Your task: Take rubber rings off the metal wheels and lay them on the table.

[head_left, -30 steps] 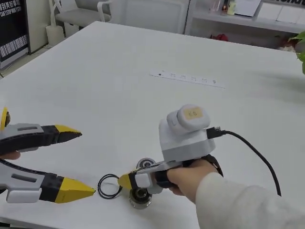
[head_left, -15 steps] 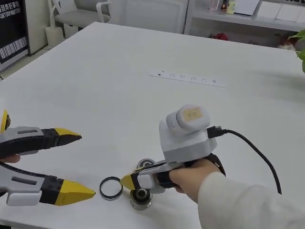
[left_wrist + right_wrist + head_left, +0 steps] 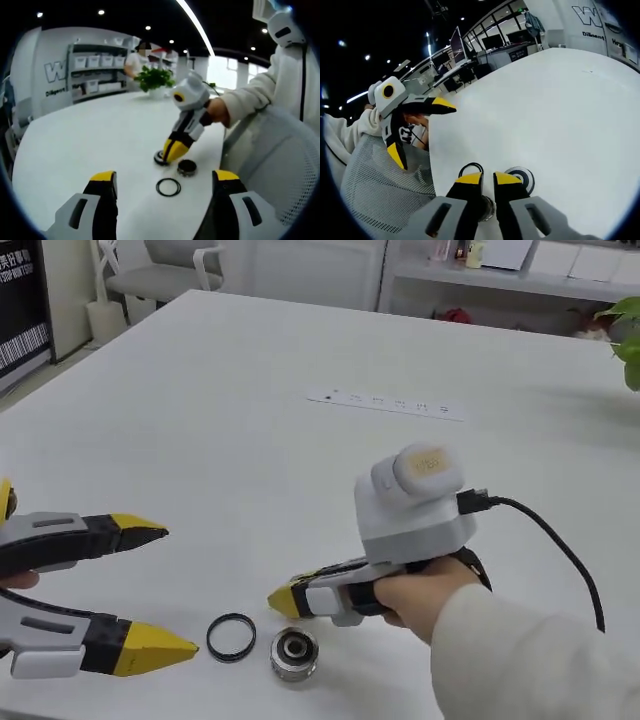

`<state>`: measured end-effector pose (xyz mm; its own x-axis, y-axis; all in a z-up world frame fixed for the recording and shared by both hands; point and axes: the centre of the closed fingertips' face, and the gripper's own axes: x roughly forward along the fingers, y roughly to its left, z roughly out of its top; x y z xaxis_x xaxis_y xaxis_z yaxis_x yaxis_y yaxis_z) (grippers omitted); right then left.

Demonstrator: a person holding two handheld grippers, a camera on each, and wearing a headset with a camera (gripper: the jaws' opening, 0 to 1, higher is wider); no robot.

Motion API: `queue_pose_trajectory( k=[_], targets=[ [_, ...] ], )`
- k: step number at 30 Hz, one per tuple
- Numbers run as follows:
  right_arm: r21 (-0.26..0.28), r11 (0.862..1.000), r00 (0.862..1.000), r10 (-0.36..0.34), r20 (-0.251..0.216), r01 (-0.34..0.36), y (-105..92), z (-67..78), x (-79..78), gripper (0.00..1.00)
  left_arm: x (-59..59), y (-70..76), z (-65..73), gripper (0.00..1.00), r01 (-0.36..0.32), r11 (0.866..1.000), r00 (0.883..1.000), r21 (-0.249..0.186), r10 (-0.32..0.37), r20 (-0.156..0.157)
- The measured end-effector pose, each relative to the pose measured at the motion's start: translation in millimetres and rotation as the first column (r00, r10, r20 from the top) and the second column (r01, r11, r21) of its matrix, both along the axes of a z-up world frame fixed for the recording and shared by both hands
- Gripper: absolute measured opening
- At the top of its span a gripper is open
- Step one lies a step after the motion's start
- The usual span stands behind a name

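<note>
One thin black rubber ring [image 3: 231, 637] lies flat on the white tabletop [image 3: 250, 440] beside two round metal wheels [image 3: 186, 168]. The left gripper [image 3: 180, 588] is spread wide and empty. The right gripper [image 3: 276, 600] is clenched on nothing.

thin black rubber ring [image 3: 231, 637]: matt | round silver metal wheel [image 3: 294, 654]: shiny, lower centre | broad white table top [image 3: 230, 420]: smooth, faint sheen | white cloth sleeve [image 3: 520, 660]: soft, lower right
</note>
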<state>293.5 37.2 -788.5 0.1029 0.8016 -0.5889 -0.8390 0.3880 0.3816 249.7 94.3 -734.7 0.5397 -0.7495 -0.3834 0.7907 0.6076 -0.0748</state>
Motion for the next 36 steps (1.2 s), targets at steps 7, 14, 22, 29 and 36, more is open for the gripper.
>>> queue_pose_trajectory(
  k=[7,14,22,29,36],
  targets=[
    [0.023,1.000,0.999,-0.018,0.033,0.017,-7.9,9.4,9.1,0.09,1.2,2.1,-1.8,0.79,0.002,1.000,1.000,-0.003,-0.002,0.000],
    [0.036,0.999,0.997,-0.033,0.067,0.031,-13.6,17.0,16.5,0.12,2.0,3.2,-2.7,0.79,0.005,1.000,1.000,-0.002,-0.005,0.002],
    [0.045,0.998,0.993,-0.037,0.108,0.033,-21.8,23.3,22.7,0.19,1.8,2.6,-2.5,0.79,0.010,1.000,1.000,-0.002,-0.010,0.005],
    [0.074,0.997,0.991,-0.019,0.134,0.010,-25.7,28.7,22.8,0.31,-1.0,-4.8,-0.7,0.79,0.017,1.000,1.000,-0.003,-0.017,0.004],
    [0.093,0.994,0.983,0.035,0.181,-0.052,-27.1,31.7,20.6,0.38,-5.9,-11.4,3.9,0.79,0.026,1.000,1.000,-0.008,-0.026,0.005]
  ],
)
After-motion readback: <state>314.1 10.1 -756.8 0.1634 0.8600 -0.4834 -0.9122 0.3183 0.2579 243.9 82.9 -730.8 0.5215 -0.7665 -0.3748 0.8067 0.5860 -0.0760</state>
